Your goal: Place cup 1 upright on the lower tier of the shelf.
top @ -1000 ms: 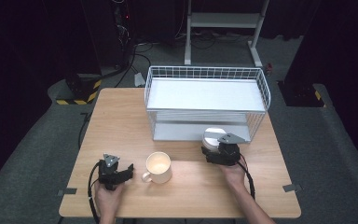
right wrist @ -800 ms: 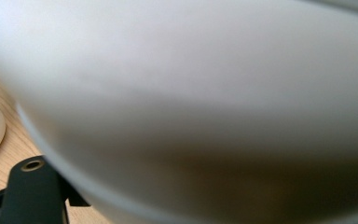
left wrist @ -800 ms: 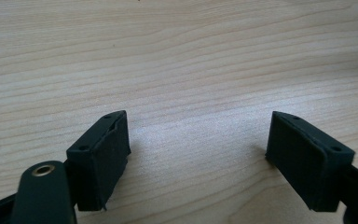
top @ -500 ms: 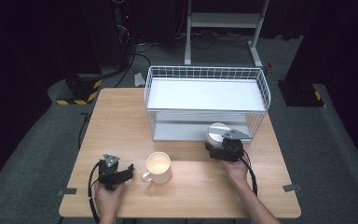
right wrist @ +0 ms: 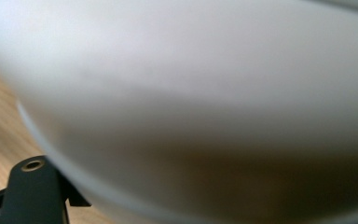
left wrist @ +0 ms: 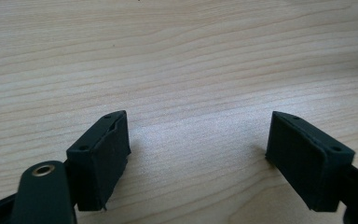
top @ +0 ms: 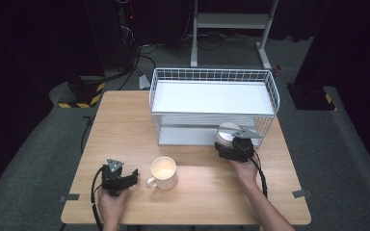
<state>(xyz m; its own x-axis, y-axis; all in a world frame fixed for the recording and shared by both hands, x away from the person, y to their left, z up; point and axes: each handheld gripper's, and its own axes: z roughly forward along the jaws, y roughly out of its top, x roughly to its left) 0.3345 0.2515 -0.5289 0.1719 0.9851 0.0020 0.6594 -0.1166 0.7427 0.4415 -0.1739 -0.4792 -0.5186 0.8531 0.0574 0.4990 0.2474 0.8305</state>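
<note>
Grippers: two, one in each of the person's hands, both in the lower half of the high view.
Left gripper (top: 134,175): lower left of the high view, resting low on the tabletop (top: 125,125); its fingers (left wrist: 103,158) are spread, with bare wood between them in the left gripper view.
Right gripper (top: 225,144): right of centre in the high view, at the front of the wire rack (top: 212,103), pointing toward the top of the frame.
Right fingers: a white rounded wall sits so close in the right gripper view that I cannot tell whether they pinch it or merely stand around it.
Bowl (top: 227,132): one, white, right at the right gripper's tip, at the mouth of the rack's lower shelf, toward the rack's right end.
Mug (top: 163,172): one, cream, upright, handle toward the lower left, standing on the tabletop between the two grippers, nearer the left one, touched by neither.
Rack: one, white wire, two shelves, on the far half of the tabletop, upper centre of the high view.
Hands: two, coming in from the bottom edge.
</note>
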